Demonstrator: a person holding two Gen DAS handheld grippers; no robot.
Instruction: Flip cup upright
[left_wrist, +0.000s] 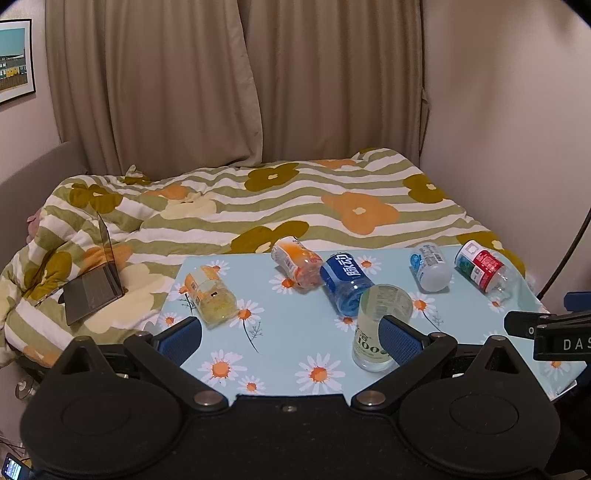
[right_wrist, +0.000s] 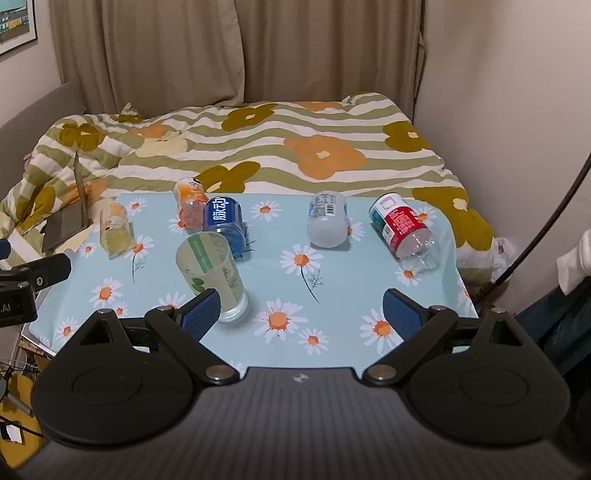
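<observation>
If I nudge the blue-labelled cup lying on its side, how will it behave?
The blue-labelled cup looks like thin clear plastic and seems empty, so probably light. Lying sideways, it would likely roll, though the orange cup close beside it may block it.

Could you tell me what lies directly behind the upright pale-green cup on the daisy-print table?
Behind the pale-green translucent plastic cup lies a blue-labelled clear cup on its side, then an orange-labelled one. Whether they touch is hidden.

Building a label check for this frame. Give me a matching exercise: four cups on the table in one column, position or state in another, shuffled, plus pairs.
Things:
1. green-label cup
2. blue cup
3. red-label cup
4. yellow cup

States:
A. lying at the table's far right
B. standing upright, nearest the grippers
C. lying at the table's left edge
D. lying just behind the upright cup

Pairs: 1-B, 2-D, 3-A, 4-C
</observation>
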